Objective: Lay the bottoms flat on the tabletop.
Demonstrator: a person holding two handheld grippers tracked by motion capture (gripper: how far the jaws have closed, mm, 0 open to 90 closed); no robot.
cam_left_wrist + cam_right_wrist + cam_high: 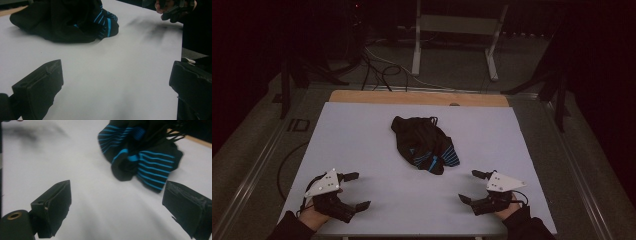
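Observation:
A crumpled black garment with blue stripes (424, 144) lies in the middle of the white table surface (362, 140). My left gripper (355, 190) rests open near the front left edge, well short of the garment (65, 22). At the front right my right gripper (472, 186) is open too, with the garment's striped part (142, 157) ahead of its jaws and nothing between them. Across the table from the left gripper, the other hand and its gripper (172, 8) can be seen.
The white sheet covers a wooden table whose bare strip (417, 97) shows at the far edge. Beyond it on the dark floor stand a white metal frame (457, 35) and loose cables (377, 70). Bare white surface lies all around the garment.

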